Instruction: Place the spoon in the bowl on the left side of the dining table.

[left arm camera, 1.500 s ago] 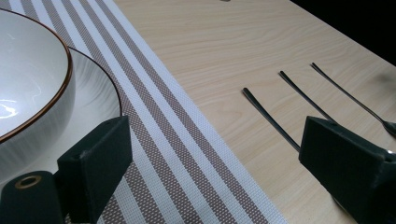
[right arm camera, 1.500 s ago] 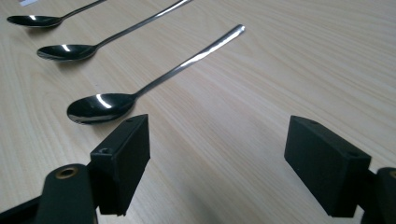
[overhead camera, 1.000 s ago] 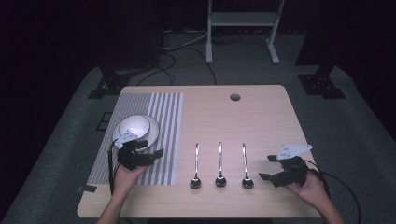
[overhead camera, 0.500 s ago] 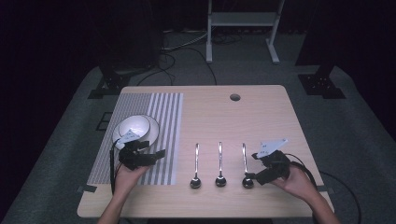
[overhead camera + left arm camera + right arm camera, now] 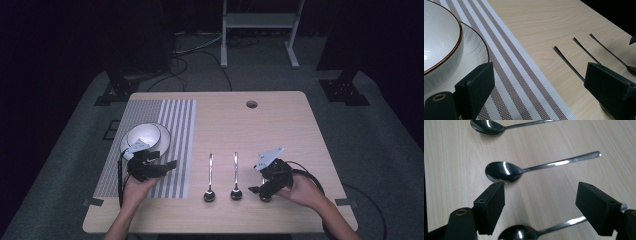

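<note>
A dark room with a grey carpeted floor surrounded the pale wooden worktop (image 5: 280,130), which carried a brown-and-white striped woven placemat (image 5: 175,130) along its left part. On the mat sat a white ceramic bowl with a thin brown rim (image 5: 142,136), nested on a white plate (image 5: 477,60).

Three polished steel spoons lay side by side on the bare wood, bowls toward the person, handles pointing away. The left spoon (image 5: 210,177) and the middle spoon (image 5: 235,175) lay in plain sight in the high view. The right spoon (image 5: 524,233) lay directly beneath the right tongs (image 5: 260,189); in the right gripper view its bowl sat low between the two black jaws, with the handle running out past the right jaw. Those jaws stood wide apart and had just been closing slightly, with the pads clear of the metal.

The left tongs (image 5: 167,165) hovered over the striped mat just beside the bowl, jaws wide apart, with nothing between them but mat.
</note>
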A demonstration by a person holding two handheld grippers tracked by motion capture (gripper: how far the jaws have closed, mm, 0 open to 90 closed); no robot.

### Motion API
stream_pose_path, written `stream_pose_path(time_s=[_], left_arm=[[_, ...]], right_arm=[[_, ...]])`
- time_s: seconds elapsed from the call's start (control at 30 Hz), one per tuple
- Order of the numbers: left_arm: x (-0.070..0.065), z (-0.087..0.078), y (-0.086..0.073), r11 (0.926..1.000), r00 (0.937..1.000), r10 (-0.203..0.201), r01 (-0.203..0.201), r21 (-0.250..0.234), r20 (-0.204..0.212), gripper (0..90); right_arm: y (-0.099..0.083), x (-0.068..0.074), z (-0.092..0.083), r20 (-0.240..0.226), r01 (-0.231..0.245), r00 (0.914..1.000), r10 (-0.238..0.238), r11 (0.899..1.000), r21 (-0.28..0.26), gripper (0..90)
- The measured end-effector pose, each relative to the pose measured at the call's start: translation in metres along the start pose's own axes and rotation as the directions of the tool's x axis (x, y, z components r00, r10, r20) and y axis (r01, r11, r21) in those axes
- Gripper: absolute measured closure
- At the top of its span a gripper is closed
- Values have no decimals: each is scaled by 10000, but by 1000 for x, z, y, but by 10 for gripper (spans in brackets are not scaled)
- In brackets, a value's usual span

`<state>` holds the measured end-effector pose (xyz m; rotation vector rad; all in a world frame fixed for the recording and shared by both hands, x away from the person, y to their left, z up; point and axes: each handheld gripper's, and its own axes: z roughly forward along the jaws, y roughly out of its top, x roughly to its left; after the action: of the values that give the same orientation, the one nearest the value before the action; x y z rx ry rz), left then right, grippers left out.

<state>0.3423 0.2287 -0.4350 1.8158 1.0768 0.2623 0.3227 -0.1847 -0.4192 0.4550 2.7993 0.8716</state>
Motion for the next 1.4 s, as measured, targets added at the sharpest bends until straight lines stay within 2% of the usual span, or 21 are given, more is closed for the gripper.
stream_pose_path(time_s=[0.17, 0.3, 0.53, 0.6, 0.7, 0.87, 0.9, 0.93, 0.97, 1.07, 1.23, 1.33, 1.4], left_arm=[[-1, 3, 1, 10000, 10000, -32, 32, 29, 79, 87], [-2, 4, 1, 10000, 9999, 8, -9, 96, 113, 87], [-2, 8, 0, 9996, 9993, -205, 199, 185, 308, 87], [-3, 12, 2, 9984, 9969, -552, 543, 171, 565, 87], [-6, 18, 4, 9968, 9931, -773, 752, 276, 876, 87], [-15, 33, 9, 9958, 9898, -765, 697, 601, 1204, 89], [-15, 33, 9, 9958, 9898, -765, 697, 601, 1204, 89], [-16, 36, 10, 9951, 9888, -794, 711, 686, 1265, 89], [-18, 39, 10, 9942, 9872, -828, 725, 789, 1365, 89], [-27, 50, 9, 9924, 9849, -727, 558, 1096, 1569, 89], [-38, 61, 9, 9902, 9803, -642, 393, 1339, 1869, 89], [-45, 67, 8, 9887, 9785, -567, 275, 1472, 1984, 89], [-49, 72, 6, 9866, 9696, -655, 276, 1606, 2356, 140]], right_arm=[[15, 6, 12, -206, 581, 9981, -574, 9976, 371, 231], [21, 10, 18, -309, 831, 9962, -814, 9949, 573, 243], [32, 14, 30, -370, 1397, 9899, -1367, 9853, 986, 289], [37, 17, 36, -359, 1611, 9868, -1579, 9793, 1227, 303], [40, 21, 42, -349, 1927, 9812, -1896, 9698, 1492, 311], [43, 28, 51, -160, 2407, 9702, -2419, 9534, 1821, 324], [43, 28, 51, -160, 2407, 9702, -2419, 9534, 1821, 324], [43, 30, 52, -94, 2504, 9673, -2533, 9492, 1905, 325], [42, 34, 55, 16, 2730, 9602, -2792, 9403, 2032, 331], [40, 38, 59, 135, 2893, 9543, -2985, 9345, 2074, 338], [38, 41, 58, 281, 2812, 9559, -2923, 9386, 1997, 353], [36, 40, 57, 315, 2668, 9602, -2775, 9448, 1903, 353], [35, 40, 57, 346, 2623, 9613, -2732, 9467, 1872, 353]])
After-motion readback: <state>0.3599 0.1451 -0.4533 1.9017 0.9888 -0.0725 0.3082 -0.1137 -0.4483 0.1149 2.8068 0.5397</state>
